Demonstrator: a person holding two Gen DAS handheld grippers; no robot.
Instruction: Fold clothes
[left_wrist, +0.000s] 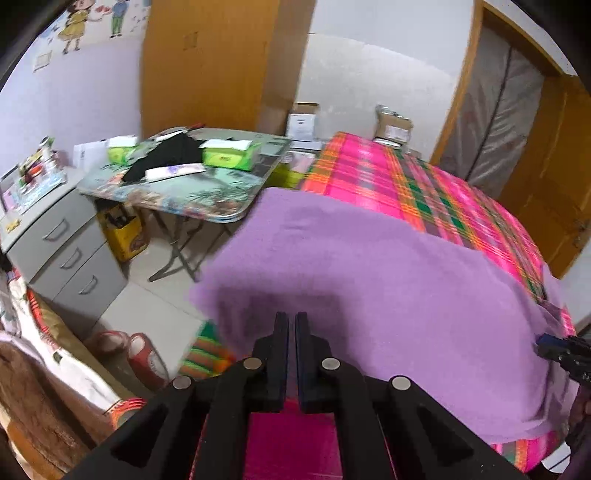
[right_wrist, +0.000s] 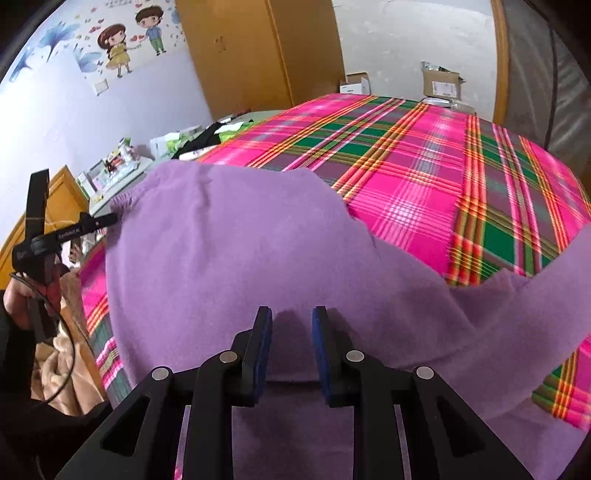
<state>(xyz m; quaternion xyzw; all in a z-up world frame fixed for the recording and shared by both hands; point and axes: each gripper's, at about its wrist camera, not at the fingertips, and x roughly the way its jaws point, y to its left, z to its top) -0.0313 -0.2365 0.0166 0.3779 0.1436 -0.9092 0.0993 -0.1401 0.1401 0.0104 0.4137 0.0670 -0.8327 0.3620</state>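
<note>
A purple fleece garment (left_wrist: 369, 277) (right_wrist: 240, 258) lies spread over the near part of a bed with a pink plaid sheet (left_wrist: 388, 177) (right_wrist: 424, 166). My left gripper (left_wrist: 291, 319) is shut at the garment's near left edge. In the right wrist view its tip (right_wrist: 110, 219) meets the ribbed hem. My right gripper (right_wrist: 291, 314) has its blue pads a little apart, with a thick fold of the purple cloth between them. It also shows at the cloth's right edge (left_wrist: 546, 345). One sleeve (right_wrist: 535, 295) trails off to the right.
Left of the bed stand a folding table (left_wrist: 177, 199) with green tissue packs and a grey drawer cabinet (left_wrist: 66, 251). A wooden wardrobe (left_wrist: 207, 62) and cardboard boxes (left_wrist: 393, 125) are beyond the bed. A person's hand (right_wrist: 22, 295) holds the left gripper.
</note>
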